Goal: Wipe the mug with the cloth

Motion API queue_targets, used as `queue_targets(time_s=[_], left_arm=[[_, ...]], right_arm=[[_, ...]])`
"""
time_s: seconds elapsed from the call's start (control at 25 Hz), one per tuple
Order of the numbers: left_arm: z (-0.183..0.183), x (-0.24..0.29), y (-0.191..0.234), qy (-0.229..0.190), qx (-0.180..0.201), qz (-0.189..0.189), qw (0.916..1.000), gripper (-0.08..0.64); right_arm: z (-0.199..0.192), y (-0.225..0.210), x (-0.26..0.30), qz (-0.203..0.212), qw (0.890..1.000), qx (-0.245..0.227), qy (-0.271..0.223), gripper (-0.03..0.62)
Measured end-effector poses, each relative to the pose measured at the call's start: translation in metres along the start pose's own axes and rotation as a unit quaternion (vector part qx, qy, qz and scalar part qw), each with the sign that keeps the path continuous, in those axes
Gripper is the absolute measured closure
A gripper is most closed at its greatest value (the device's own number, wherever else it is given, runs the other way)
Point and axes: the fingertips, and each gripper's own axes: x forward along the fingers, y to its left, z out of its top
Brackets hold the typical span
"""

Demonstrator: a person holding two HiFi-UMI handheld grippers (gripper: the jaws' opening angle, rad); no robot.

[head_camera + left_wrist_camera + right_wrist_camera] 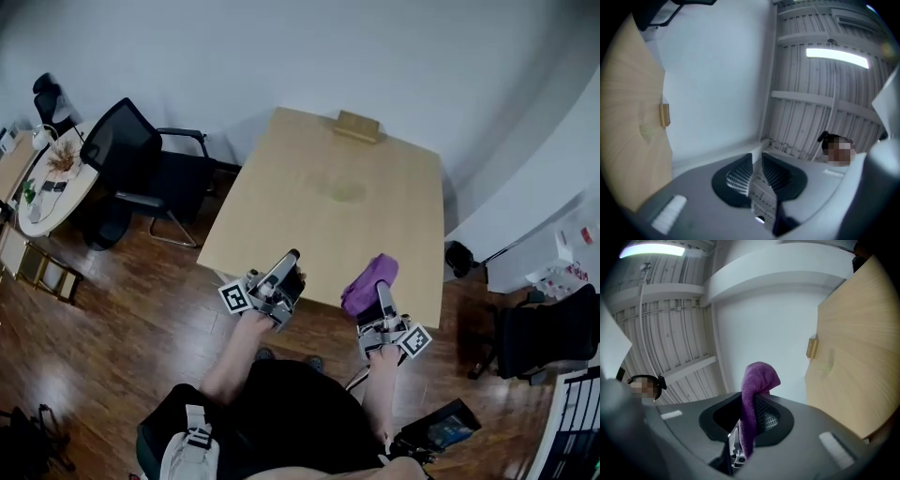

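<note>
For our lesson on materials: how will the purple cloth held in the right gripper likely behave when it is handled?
Probably floppy: the purple cloth droops over above the jaws of the right gripper rather than standing straight. Likely light and not slippery: its surface looks fuzzy, and a pinch on one part holds it up.

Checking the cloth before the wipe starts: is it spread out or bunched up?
Bunched up. The purple cloth sticks up as a narrow crumpled wad clamped in the right tool, its top flopped over.
</note>
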Motion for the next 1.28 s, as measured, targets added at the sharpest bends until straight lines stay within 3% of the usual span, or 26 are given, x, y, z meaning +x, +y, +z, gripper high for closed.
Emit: queue_targets(time_s=[0.2,0.4,0.76,1.28], left_arm=[[0.004,-0.006,0.002,-0.011,-0.005,-0.003,0.9999,0.546],[0.007,-0.010,0.001,-0.013,-0.005,-0.001,0.9999,0.549],[-0.010,-0.007,0.011,0.024,0.009,0.036,0.9990,0.551],[-0.019,-0.003,0.020,0.050,0.007,0.054,0.9973,0.551]], right_arm=[[-0.003,-0.003,0.008,-0.002,1.000,-0.002,0.008,0.531],[-0.008,-0.005,0.016,-0.002,1.000,0.006,0.016,0.531],[-0.008,-0.006,0.017,0.005,1.000,0.003,0.024,0.531],[-0.006,-0.007,0.013,0.004,1.000,-0.002,0.015,0.531]])
